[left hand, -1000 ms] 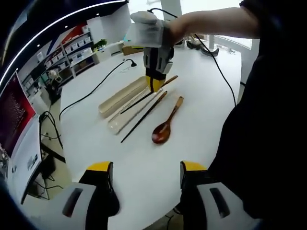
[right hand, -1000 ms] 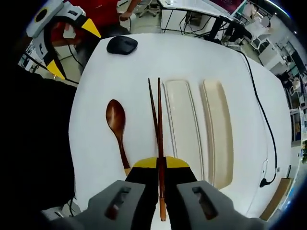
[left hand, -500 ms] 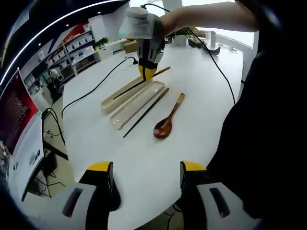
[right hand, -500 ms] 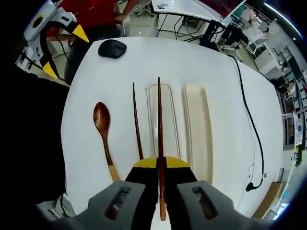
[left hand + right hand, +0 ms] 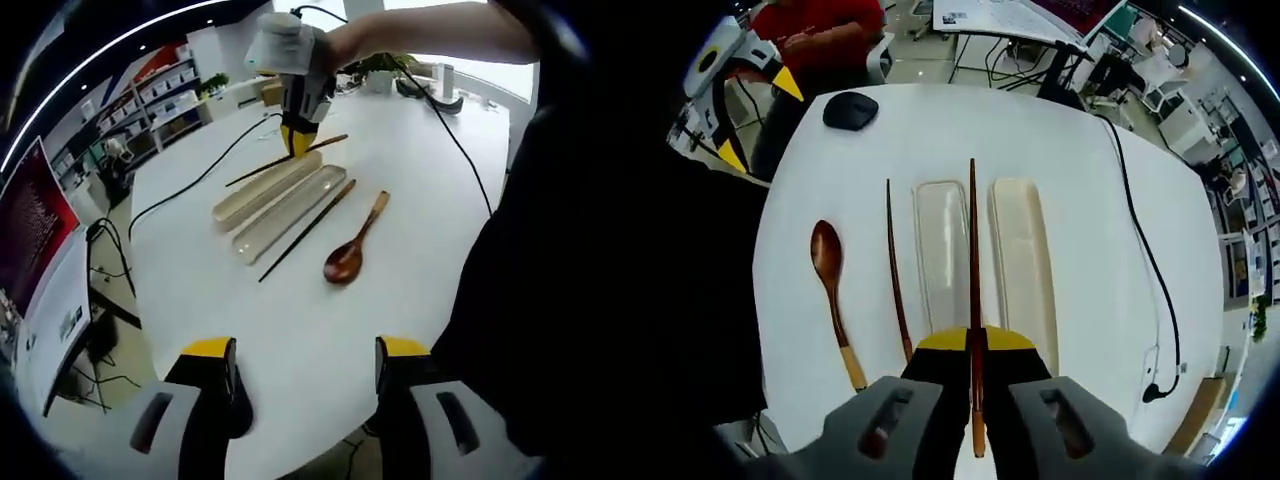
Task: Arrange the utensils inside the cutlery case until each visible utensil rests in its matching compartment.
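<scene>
Jaws of the right gripper (image 5: 975, 345) pinched tight on one dark wooden chopstick (image 5: 973, 250), held above the gap between clear tray (image 5: 942, 250) and cream tray (image 5: 1023, 255), long axis running straight ahead, tip away. Left gripper (image 5: 305, 365) jaws stood wide, holding nothing, above the white surface (image 5: 300, 330).

This is an open-plan office or demo lab. A large white rounded table (image 5: 300, 330) stands in a bright room with pale walls and a grey floor. Shelving units (image 5: 160, 105) stocked with boxes line the far wall, beside a red display panel (image 5: 30, 225). More desks (image 5: 1010, 15) carrying equipment stand behind, with office chairs nearby. A black power cable (image 5: 1140, 250) runs across the table, and a black computer mouse (image 5: 850, 110) lies near its edge. Potted plants (image 5: 385, 70) sit by a window.
</scene>
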### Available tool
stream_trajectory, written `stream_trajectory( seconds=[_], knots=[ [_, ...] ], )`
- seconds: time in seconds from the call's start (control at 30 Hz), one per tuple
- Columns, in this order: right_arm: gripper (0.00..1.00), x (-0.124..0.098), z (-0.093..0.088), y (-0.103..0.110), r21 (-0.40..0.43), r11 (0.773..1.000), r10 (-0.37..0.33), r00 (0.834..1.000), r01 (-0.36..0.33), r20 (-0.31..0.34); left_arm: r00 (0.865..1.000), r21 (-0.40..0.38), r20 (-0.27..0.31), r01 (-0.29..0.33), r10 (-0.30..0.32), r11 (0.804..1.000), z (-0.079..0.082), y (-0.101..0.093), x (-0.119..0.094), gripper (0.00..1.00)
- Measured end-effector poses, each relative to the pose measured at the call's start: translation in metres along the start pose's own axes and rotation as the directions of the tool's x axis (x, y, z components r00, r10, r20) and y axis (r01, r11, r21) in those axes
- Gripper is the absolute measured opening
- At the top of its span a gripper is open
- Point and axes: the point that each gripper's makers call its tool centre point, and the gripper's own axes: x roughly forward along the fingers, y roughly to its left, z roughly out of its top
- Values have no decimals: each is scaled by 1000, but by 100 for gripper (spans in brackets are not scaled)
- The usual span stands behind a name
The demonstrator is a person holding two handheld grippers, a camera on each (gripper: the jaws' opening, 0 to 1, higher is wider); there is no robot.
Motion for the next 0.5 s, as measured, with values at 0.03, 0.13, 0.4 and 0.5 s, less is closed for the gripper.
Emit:
stream_trajectory(
  seconds=[0.03,0.13,0.4,0.5],
  knots=[
    [0,0,0,-1,-4,1000,1,1000,-1,-3,1000,1,0,2,-2,1000,0,0,0,58],
    [0,-3,1,-9,-7,1000,-16,1000,16,-6,1000,5,-1,7,-7,1000,2,1,1,58],
    [0,-10,3,-35,-27,999,-43,999,43,-12,1000,13,-8,13,-13,1000,1,3,1,58],
    [0,-8,4,-39,-30,999,-38,999,38,-13,1000,8,-6,8,-8,1000,0,5,-2,58]
  ],
)
